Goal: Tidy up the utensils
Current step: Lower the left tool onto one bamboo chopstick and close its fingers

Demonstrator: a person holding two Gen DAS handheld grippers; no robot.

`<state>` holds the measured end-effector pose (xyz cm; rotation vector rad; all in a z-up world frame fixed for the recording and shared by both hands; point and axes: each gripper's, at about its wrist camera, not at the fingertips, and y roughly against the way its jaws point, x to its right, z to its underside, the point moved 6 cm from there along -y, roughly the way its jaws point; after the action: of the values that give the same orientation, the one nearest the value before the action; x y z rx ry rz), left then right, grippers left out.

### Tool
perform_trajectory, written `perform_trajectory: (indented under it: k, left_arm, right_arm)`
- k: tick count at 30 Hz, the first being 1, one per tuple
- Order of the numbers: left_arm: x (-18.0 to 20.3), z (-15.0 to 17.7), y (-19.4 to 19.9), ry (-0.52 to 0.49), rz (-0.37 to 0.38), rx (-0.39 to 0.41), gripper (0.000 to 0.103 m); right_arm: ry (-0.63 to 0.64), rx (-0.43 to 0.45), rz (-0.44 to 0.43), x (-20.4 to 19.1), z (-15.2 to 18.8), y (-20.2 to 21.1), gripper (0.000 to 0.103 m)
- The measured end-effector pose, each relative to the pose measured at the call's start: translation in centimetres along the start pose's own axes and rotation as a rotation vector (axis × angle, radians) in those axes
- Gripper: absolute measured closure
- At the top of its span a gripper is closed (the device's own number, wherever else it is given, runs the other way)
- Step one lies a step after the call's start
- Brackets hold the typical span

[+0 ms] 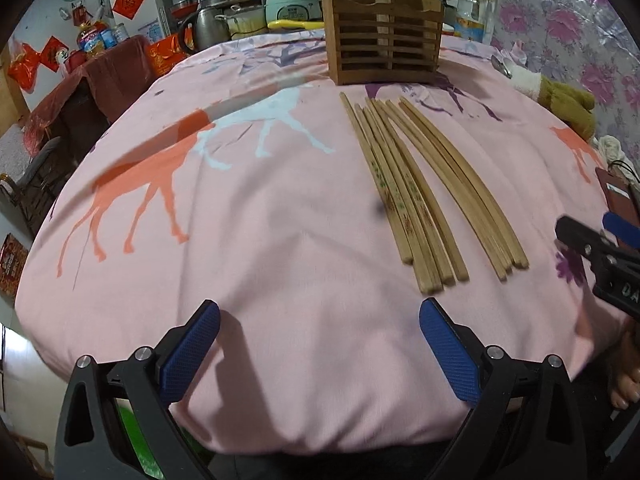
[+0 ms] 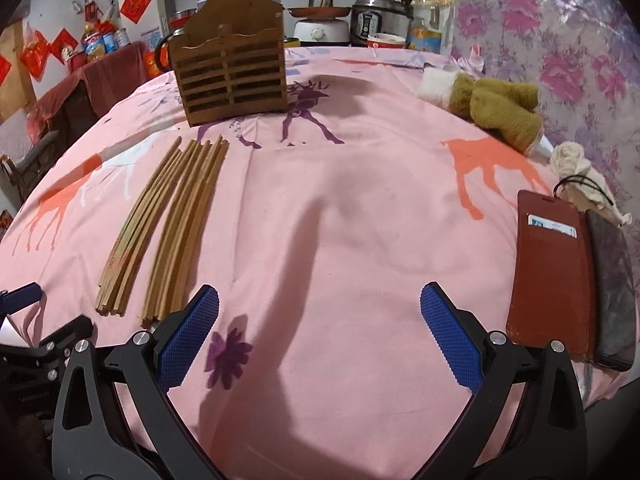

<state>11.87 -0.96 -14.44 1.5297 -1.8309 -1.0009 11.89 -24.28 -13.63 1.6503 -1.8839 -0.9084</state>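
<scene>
A pink tablecloth (image 1: 260, 240) printed with deer covers a table. On it, a batch of wooden chopsticks (image 1: 416, 188) is laid out lengthwise in two loose groups side by side, their square ends nearest the cameras. The left gripper (image 1: 319, 322) is held low over the cloth with its blue-padded fingers spread wide and nothing between them; the chopsticks lie just ahead of it and to the right. Beyond the chopsticks' far tips, a slatted wooden utensil holder (image 1: 383, 46) stands upright, apart from them. The right gripper (image 2: 319, 320) is also opened wide and empty; in its view the chopsticks (image 2: 168, 224) lie to the left, their near ends just beside its left finger. Farther right, a plush toy (image 2: 492, 110) lies near the table's edge, and a brown wallet case (image 2: 550, 280) rests beside a dark phone (image 2: 614, 292). Kitchen clutter is seen behind the table.
</scene>
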Motion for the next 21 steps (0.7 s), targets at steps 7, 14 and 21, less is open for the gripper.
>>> perform_trajectory:
  k: [7, 14, 21]
  left_arm:
    - [-0.2, -1.7, -1.3, 0.008, 0.037, 0.025, 0.004]
    - [-0.1, -2.9, -2.0, 0.013, 0.008, 0.046, 0.004]
    - [0.2, -3.0, -2.0, 0.007, -0.007, 0.041, 0.006]
  right_arm:
    - [0.010, -0.036, 0.023, 0.3, 0.8, -1.4, 0.005]
    - [0.015, -0.001, 0.035, 0.7, 0.9, -1.2, 0.005]
    - [0.016, -0.001, 0.036, 0.8, 0.9, -1.1, 0.005]
